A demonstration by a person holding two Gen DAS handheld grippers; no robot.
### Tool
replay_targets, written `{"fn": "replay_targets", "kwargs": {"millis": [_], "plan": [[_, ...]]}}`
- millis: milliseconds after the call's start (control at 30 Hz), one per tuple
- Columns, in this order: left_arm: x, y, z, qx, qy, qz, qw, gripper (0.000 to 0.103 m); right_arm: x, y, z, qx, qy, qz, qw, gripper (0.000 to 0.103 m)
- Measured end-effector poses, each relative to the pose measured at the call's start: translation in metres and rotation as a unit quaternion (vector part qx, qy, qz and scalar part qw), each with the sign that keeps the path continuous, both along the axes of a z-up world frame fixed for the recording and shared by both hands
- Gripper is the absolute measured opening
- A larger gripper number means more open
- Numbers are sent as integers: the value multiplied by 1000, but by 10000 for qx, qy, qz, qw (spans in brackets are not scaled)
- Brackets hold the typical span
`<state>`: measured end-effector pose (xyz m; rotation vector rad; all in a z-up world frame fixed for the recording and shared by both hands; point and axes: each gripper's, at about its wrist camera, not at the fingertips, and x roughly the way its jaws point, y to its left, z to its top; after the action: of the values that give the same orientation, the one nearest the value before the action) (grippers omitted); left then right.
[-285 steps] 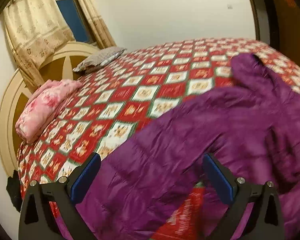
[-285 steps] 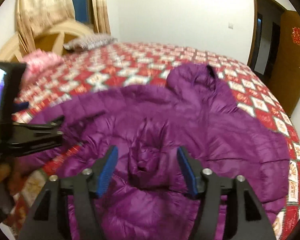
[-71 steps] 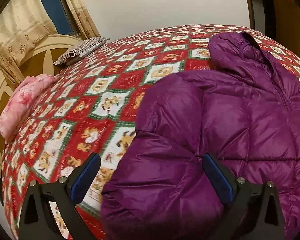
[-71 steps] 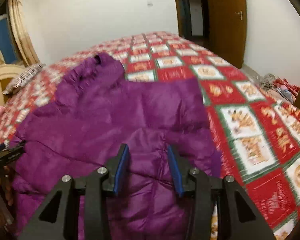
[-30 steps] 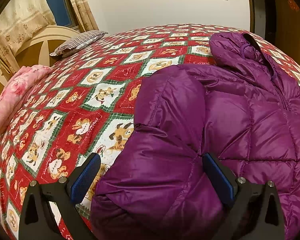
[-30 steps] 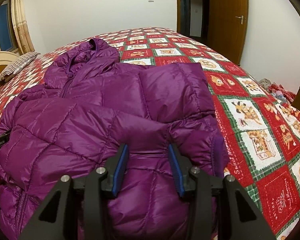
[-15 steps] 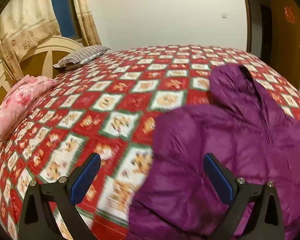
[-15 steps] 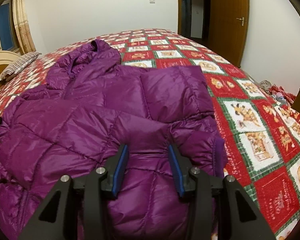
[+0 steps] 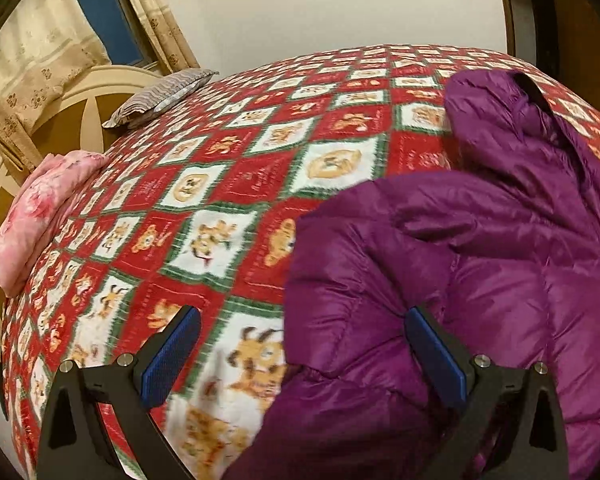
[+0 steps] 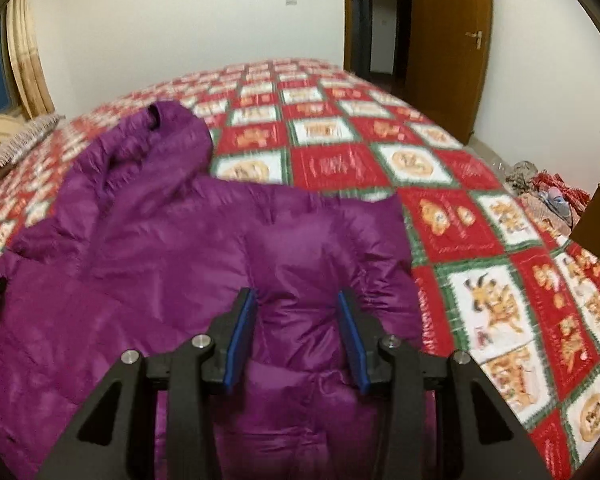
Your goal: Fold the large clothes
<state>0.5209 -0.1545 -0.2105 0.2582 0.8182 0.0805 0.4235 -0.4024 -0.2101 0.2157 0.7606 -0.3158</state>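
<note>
Since a second ago, you have drawn your left gripper (image 9: pixel 300 350) off the purple puffer jacket (image 10: pixel 188 240); its jaws gape wide and empty, with the jacket's folded edge only reaching in between them from the right. Your right gripper (image 10: pixel 296 338) is about half closed, pads pressing a bunched fold of jacket. The jacket lies on the bed quilt (image 9: pixel 228 184), hood (image 9: pixel 496 120) pointing away from you, long axis running straight ahead. The right gripper sits nearer its middle.

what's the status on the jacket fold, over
Right gripper shut on a bunched fold of the quilted purple hooded jacket. Left gripper open, jaws wide, jacket edge between them. Jacket partly folded on the red patterned bedspread. Nothing in the way.
</note>
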Motion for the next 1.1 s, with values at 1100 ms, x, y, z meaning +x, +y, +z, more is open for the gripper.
{"fn": "replay_targets", "kwargs": {"millis": [1100], "plan": [[85, -56, 78, -850, 142, -892, 9923, 102, 61, -24, 68, 549, -443, 861, 9938, 71]]}}
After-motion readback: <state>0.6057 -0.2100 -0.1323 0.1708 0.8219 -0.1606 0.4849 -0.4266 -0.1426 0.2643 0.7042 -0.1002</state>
